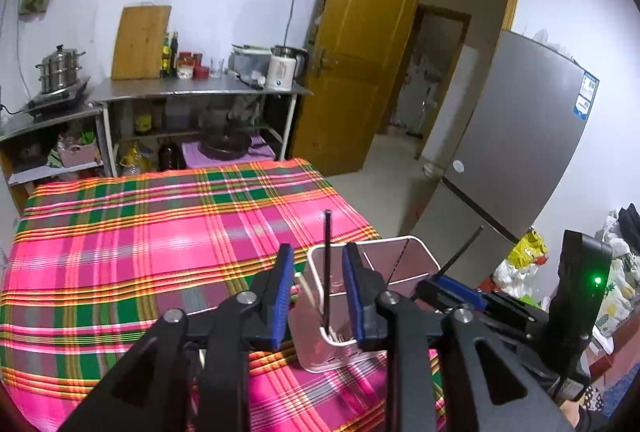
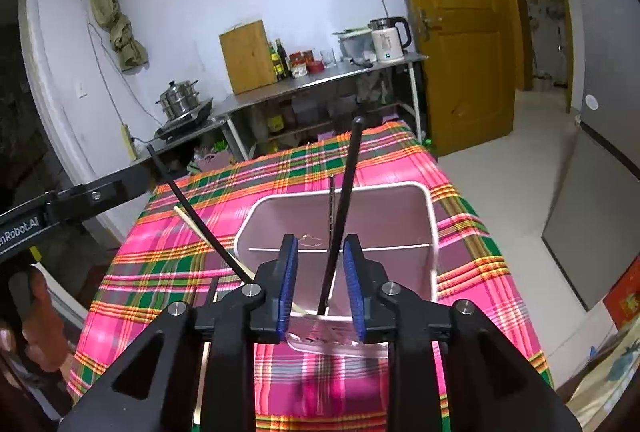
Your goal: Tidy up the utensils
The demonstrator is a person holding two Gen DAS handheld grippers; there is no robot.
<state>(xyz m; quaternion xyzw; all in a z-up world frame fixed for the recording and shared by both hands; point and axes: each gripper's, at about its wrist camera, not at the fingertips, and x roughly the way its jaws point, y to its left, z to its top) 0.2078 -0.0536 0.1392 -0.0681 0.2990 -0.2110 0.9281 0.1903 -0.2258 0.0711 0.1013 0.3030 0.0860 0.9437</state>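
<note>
Right at the bottom of the left wrist view, the left gripper [image 1: 318, 292] has its blue pads a narrow way apart. A black chopstick [image 1: 327, 272] stands upright in the gap, and neither pad presses on it. Its lower end is already inside the near part of the clear holder [image 1: 430, 256].

At the bottom centre of the right wrist view, the right gripper [image 2: 320, 284] is the same: pads apart, with a second black chopstick [image 2: 344, 200] leaning between them. It lies close to the right-hand pad, but I judge it loose. Its foot is down in the holder.

The step in hand looks like the release. To do it well, keep both pairs of fingers parted and lift them straight back along the sticks, so that no pad catches a shaft. The holder looks light, so a sideways tug could tip it. The two grippers sit near each other over it, so drawing one off at a time would be safer.

A pale chopstick [image 1: 306, 290] lies slanted just left of the holder, seemingly outside it, and probably goes in next.

The holder stands low and right of centre on the checked tablecloth [image 1: 160, 232]. Farther up the frame are a steel shelf [image 1: 200, 88], a brown door [image 1: 360, 52] and a grey fridge [image 1: 520, 152].
</note>
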